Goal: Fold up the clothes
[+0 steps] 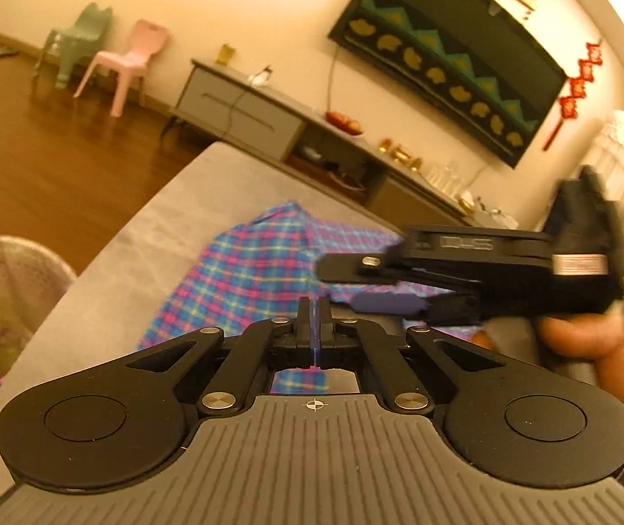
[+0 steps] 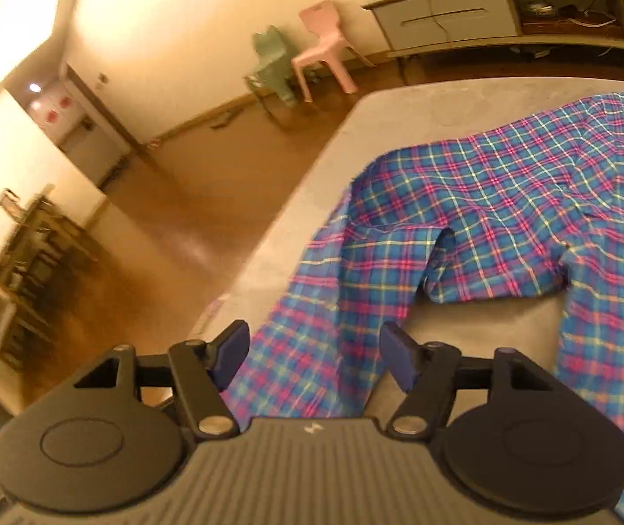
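Note:
A blue, pink and yellow plaid garment lies spread on a grey padded surface. It also shows in the left wrist view. My left gripper is shut, its fingers pressed together above the cloth; I see no cloth between them. My right gripper is open, hovering just above a plaid sleeve or leg near the surface's left edge. In the left wrist view the right gripper reaches in from the right, held by a hand.
A laundry basket stands left of the grey surface. Beyond are wooden floor, a pink chair and green chair, a low TV cabinet and a wall TV.

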